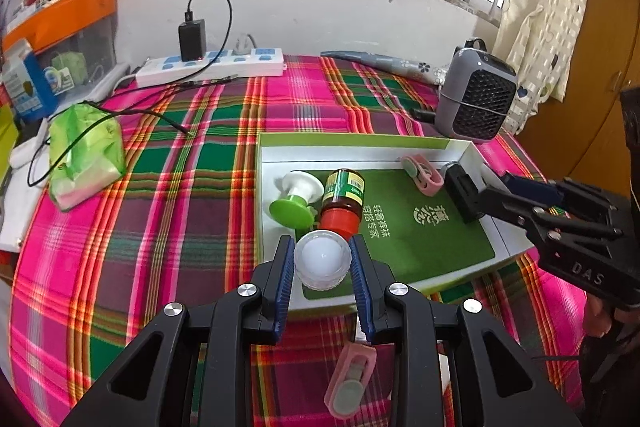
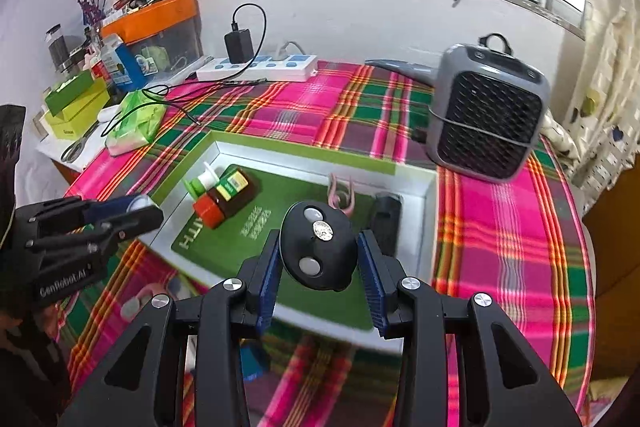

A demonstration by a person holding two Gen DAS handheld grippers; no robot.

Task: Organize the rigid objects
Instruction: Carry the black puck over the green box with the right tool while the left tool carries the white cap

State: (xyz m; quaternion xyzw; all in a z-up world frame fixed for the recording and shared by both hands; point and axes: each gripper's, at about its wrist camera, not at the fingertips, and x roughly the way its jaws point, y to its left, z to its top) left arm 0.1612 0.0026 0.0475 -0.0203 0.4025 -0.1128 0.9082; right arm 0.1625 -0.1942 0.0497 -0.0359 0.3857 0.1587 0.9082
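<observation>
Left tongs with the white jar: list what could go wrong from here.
1. The jar is round and smooth, pinched only at its sides by the left tongs; it may slip and roll off the tray.
2. The bottle and green spool lie just ahead; setting the jar down there may knock them.
3. The right tongs carry a black remote over the same tray, so the two could collide.

Plaid tablecloth [image 1: 180, 187], white power strip [image 1: 224, 65] with black charger [image 1: 192, 39], grey fan [image 1: 476, 99], green tissue pack [image 1: 86, 151]
</observation>
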